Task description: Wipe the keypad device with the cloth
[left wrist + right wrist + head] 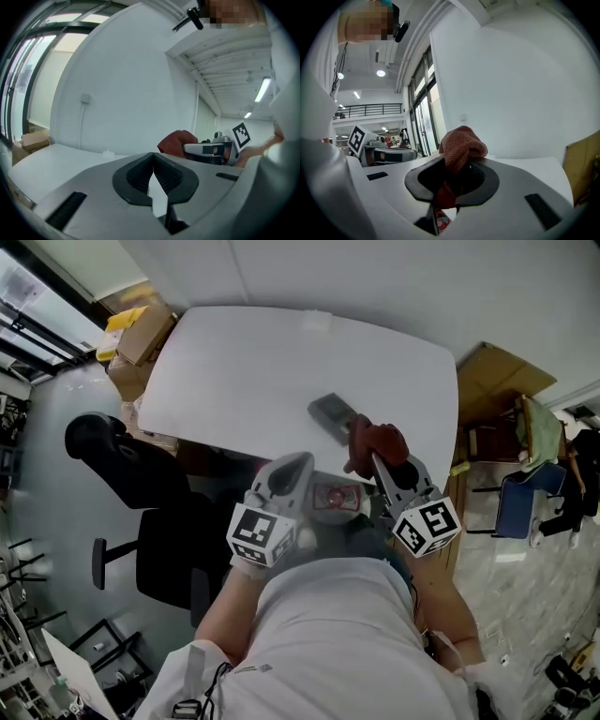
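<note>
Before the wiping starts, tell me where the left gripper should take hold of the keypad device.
Probably the far left end of the keypad device, pinched across its narrow width, coming in from the left. It lies flat and slanted on the table, and the cloth in the right gripper sits at its near end.

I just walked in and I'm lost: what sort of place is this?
Probably an office or lab workroom: a white table, a black office chair beside it, and cardboard boxes by its corner.
</note>
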Tool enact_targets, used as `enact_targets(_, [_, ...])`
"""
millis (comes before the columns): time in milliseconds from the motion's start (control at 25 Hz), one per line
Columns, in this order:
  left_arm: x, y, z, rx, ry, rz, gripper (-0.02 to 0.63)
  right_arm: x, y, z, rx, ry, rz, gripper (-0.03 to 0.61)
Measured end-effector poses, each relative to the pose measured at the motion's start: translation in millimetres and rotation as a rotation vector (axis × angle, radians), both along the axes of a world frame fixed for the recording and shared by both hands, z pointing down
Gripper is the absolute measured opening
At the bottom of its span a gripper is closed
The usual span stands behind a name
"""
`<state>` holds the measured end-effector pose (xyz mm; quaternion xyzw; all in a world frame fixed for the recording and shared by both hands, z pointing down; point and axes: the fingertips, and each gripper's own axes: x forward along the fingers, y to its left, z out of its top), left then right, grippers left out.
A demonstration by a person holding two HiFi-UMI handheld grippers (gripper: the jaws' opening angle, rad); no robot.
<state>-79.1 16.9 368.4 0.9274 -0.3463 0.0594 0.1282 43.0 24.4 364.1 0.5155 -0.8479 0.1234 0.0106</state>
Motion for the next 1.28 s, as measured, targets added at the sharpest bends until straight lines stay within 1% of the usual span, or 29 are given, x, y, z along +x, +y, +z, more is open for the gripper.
enact_targets(80, [-12,12,2,-0.015,0.017,0.013,0.011,-10,17,-3,-0.002,0.001,0.018,0.072])
enact_targets(160, [-17,20,0,-0.006,0.019,0.030,0.011,-17,31,-6,0.004,0.006,0.033,0.072])
enact_targets(240, [-18,27,-3,0.007,0.021,0.045,0.011,-21,43,-9,0.018,0.034,0.043,0.071])
enact_targets(400, [-10,42,-10,0.043,0.007,0.069,0.011,-24,63,-16,0.052,0.108,0.031,0.071])
enact_targets(560, [3,49,-20,0.060,0.014,0.076,0.011,-18,74,-29,0.086,0.101,0.026,0.071])
enact_targets(720, [22,63,-31,0.062,0.039,0.094,0.011,0,85,-40,0.103,0.091,0.037,0.071])
enact_targets(960, [59,77,-38,0.075,0.032,0.114,0.011,41,99,-48,0.107,0.064,0.077,0.071])
enact_targets(1280, [87,88,-42,0.080,0.010,0.109,0.012,76,102,-54,0.117,0.015,0.081,0.071])
